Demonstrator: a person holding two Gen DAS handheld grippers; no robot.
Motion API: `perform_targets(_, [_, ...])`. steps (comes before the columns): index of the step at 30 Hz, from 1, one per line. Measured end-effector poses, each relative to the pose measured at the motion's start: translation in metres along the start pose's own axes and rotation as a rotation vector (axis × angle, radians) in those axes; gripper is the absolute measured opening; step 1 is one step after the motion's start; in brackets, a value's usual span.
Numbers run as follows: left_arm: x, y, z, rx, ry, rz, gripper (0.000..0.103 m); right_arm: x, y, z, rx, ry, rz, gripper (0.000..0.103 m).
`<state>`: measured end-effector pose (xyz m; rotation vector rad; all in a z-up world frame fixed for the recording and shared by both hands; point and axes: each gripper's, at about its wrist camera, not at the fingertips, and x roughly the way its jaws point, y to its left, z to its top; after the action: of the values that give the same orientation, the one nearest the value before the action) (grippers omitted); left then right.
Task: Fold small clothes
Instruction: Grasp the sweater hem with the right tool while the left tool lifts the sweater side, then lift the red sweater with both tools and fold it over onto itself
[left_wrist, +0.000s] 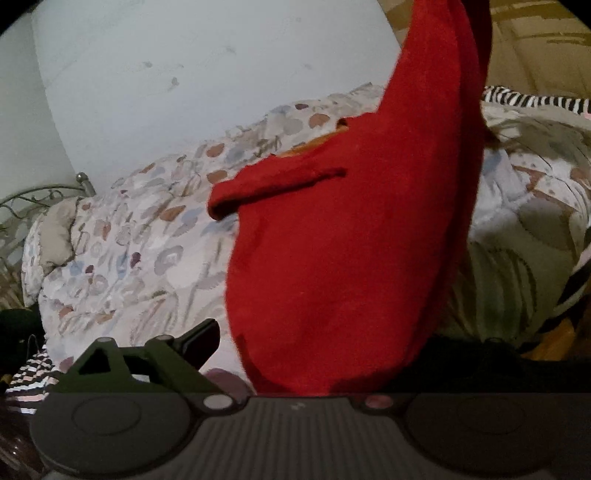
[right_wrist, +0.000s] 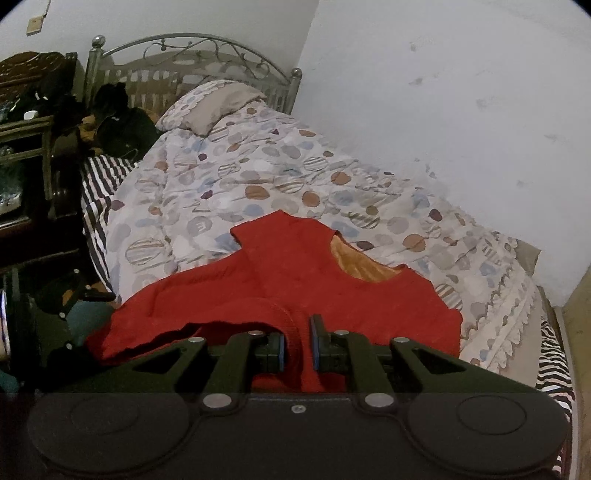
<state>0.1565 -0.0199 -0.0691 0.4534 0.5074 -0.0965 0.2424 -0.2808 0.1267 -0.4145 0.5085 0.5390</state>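
Right wrist: right claw (right_wrist: 298, 341) pinches red garment (right_wrist: 295, 280), neckline pointing away; left claw's (left_wrist: 295, 384) state unclear.

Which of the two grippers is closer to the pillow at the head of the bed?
Hard to call. The right gripper faces the pillow along the bed, clamping the red garment; the left gripper sees it off to its left.

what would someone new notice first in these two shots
The bright red garment dominates both views: spread on the patterned bedspread with its orange lining showing at the neck, one edge pinched in the right hand-held gripper. In the left view it hangs tall and close before the left hand-held gripper, hiding one finger.
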Motion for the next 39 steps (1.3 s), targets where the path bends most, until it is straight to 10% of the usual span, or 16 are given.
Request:
perform_targets(6, [-0.009, -0.005, -0.002, 0.131, -0.053, 0.077, 0.095, -0.004, -0.004, 0.001, 0.005, 0.001, -0.018, 0.013])
perform_targets(12, [-0.017, -0.003, -0.007, 0.241, -0.08, 0.025, 0.052, -0.009, -0.003, -0.005, 0.006, 0.001, -0.024, 0.013])
perform_targets(22, [-0.003, -0.013, -0.03, 0.404, -0.007, -0.001, 0.044, -0.014, -0.002, -0.009, 0.006, -0.006, -0.032, 0.013])
perform_targets(26, [-0.003, -0.004, -0.035, 0.381, -0.016, -0.013, 0.012, -0.017, -0.002, -0.011, 0.0, -0.003, -0.032, 0.013])
perform_targets(39, [-0.05, 0.048, -0.021, 0.108, -0.339, 0.054, 0.007, -0.036, 0.052, -0.093, -0.087, -0.064, -0.222, 0.013])
